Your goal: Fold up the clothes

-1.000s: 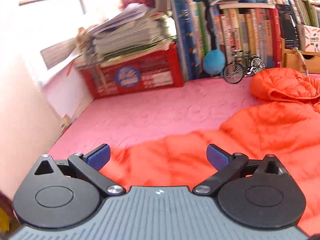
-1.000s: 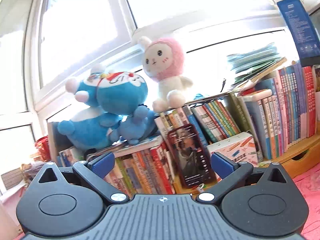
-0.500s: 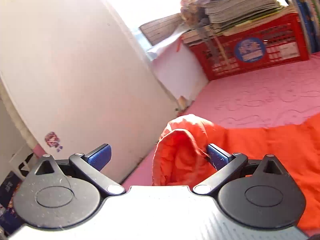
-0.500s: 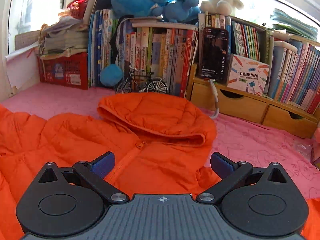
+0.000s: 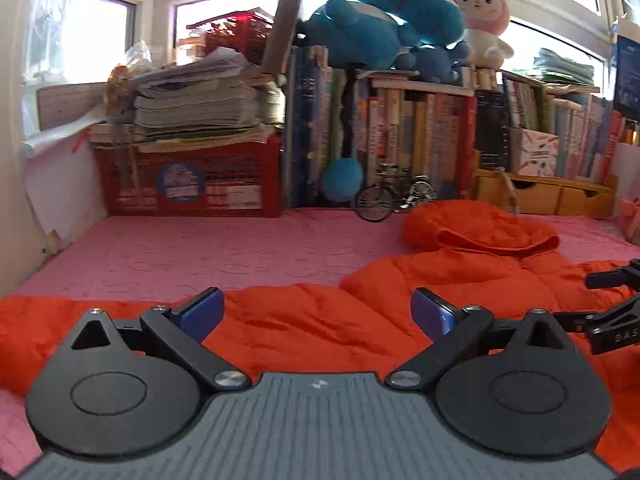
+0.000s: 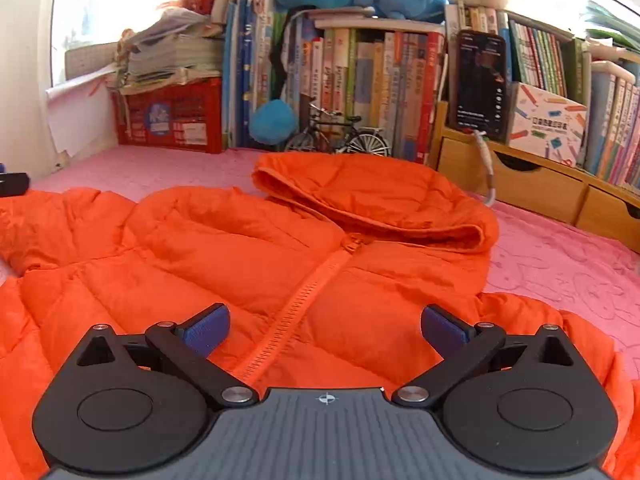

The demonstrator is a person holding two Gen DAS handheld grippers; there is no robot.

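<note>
An orange hooded puffer jacket (image 6: 248, 248) lies spread face up on the pink bedspread (image 6: 568, 264), zipper (image 6: 304, 292) closed, hood (image 6: 372, 196) toward the bookshelves. My right gripper (image 6: 325, 326) hovers open over the lower chest, the zipper running between its fingers. In the left wrist view the jacket (image 5: 460, 280) stretches right, with a sleeve (image 5: 300, 320) under my open left gripper (image 5: 318, 312), which holds nothing. Part of the right gripper (image 5: 612, 320) shows at that view's right edge.
Bookshelves (image 6: 360, 76) line the back, with plush toys (image 5: 384, 28) on top, a model bicycle (image 6: 340, 136), a blue ball (image 6: 274, 122), a red crate (image 5: 192, 184) under stacked papers, and wooden drawers (image 6: 532, 188). A white wall stands at left (image 5: 8, 160).
Both views swung sharply. The left gripper turned from the wall and sleeve end back toward the shelves. The right gripper dropped from facing the window to hovering low over the jacket's chest.
</note>
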